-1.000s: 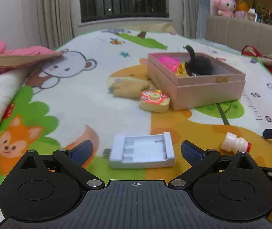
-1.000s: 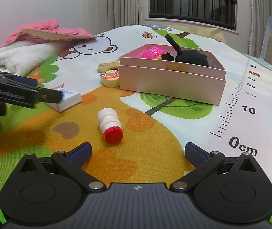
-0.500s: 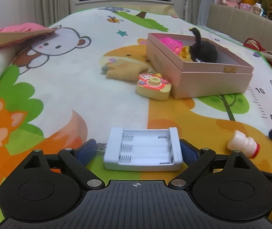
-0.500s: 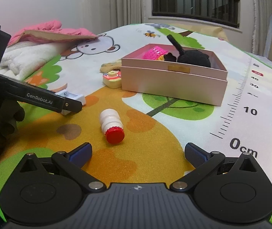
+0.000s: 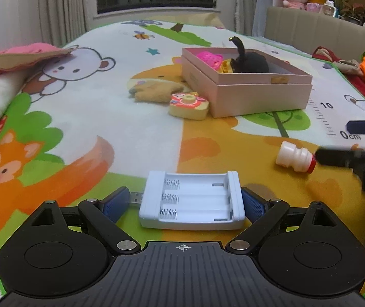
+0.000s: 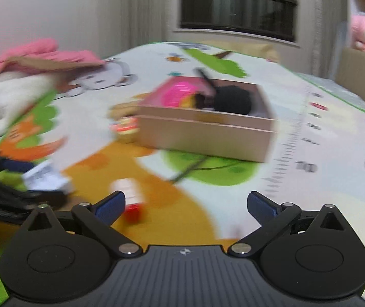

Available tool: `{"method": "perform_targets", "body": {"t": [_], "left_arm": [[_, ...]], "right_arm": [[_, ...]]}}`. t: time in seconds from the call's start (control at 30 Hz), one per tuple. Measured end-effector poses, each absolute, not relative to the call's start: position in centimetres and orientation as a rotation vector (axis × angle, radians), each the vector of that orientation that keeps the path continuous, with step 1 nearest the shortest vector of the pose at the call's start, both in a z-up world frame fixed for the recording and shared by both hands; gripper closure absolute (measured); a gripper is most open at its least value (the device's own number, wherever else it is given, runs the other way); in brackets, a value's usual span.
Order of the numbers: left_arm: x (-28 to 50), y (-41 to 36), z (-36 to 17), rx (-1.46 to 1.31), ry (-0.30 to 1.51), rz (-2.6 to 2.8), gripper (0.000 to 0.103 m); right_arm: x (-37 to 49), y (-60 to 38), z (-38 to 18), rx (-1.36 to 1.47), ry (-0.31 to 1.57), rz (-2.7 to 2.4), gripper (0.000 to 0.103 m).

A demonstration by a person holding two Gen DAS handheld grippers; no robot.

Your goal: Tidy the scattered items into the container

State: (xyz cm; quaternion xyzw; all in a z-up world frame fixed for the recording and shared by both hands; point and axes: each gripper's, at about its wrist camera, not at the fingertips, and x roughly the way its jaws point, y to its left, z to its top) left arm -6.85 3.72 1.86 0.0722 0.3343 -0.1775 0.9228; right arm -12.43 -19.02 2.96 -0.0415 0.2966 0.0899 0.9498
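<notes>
Charger [image 5: 191, 200] lies on the mat [image 5: 136, 128] between the left gripper's [image 5: 185, 202] parted jaws, the right pad at its end, the left by its plug: the pickup step. Next it needs clamping, lifting, and carrying to the box [image 5: 259, 92]. Right gripper's [image 6: 185, 206] jaws are closing, empty, the bottle [image 6: 131, 197] just inside its left finger.

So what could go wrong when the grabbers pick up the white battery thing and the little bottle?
The battery holder sits between the left gripper's jaws with its USB plug beside one pad; a squeeze there might twist it loose. The little bottle lies on its side, so the right gripper's closing jaws could roll it away.
</notes>
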Motion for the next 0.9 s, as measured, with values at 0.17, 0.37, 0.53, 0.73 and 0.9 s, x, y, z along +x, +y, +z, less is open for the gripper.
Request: {"method": "perform_targets", "body": {"t": [0.17,0.37,0.53,0.73,0.9], "left_arm": [[-7.5,5.5,1.9,0.124,0.692,-0.35,0.008],[-8.4,6.2,1.7,0.09,0.68,-0.339,0.008],[-8.4,6.4,1.5,0.071,0.677,-0.343,0.008],[-8.5,6.7,1.6,0.056,0.675,-0.35,0.008],[-8.7,6.8,1.6,0.049,0.674,-0.349,0.008]], "right_arm": [[-12.7,-16.7,2.3,-0.306,0.551,0.137,0.012],[-11.7,-19.4,3.4,-0.311,0.529,-0.032,0.012],[-12.4,-18.6,3.7,-0.197,0.566,0.187,0.012],[-11.1,-16.5,2.5,-0.268,0.605,0.331,0.021],[-9.1,-17.4,1.8,-0.192,0.666,0.393,0.027]]}}
